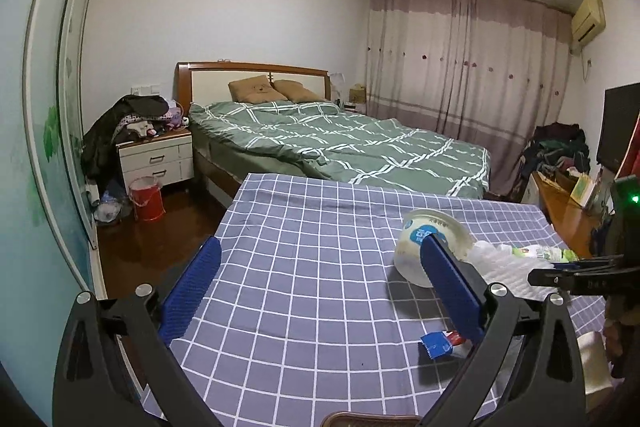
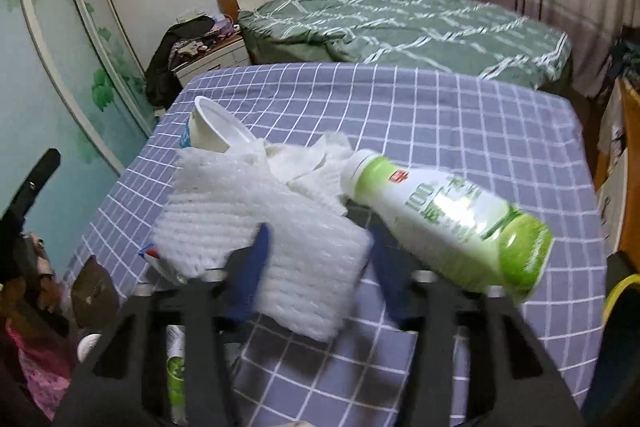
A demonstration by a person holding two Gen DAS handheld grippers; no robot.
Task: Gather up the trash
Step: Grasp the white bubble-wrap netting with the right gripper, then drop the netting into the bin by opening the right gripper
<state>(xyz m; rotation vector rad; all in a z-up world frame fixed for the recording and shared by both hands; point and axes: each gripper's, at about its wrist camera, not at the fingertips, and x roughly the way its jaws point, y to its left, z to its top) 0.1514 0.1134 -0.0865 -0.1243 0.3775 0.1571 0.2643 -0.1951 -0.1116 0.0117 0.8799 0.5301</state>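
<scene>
Right wrist: right gripper (image 2: 318, 247) jaws standing apart, straddling foam (image 2: 256, 227); bottle (image 2: 448, 215) crowding right finger. Advise closing slowly, foam only. Left gripper (image 1: 320, 291) spread, idle.

The right gripper (image 2: 318, 259) hangs low over the checked tablecloth (image 2: 460, 131), its blue fingers (image 2: 256, 267) spread apart with a white foam sheet (image 2: 256, 227) lying between them. Just beside the foam, on its right, a green-and-white plastic bottle (image 2: 448, 219) lies on its side, cap toward the bed (image 2: 400, 23). Behind the foam sits crumpled white tissue (image 2: 308, 163), and beyond that a white paper bowl (image 2: 216, 127), tipped over. A small blue-and-red wrapper (image 2: 149, 252) pokes out at the foam's left edge.
</scene>
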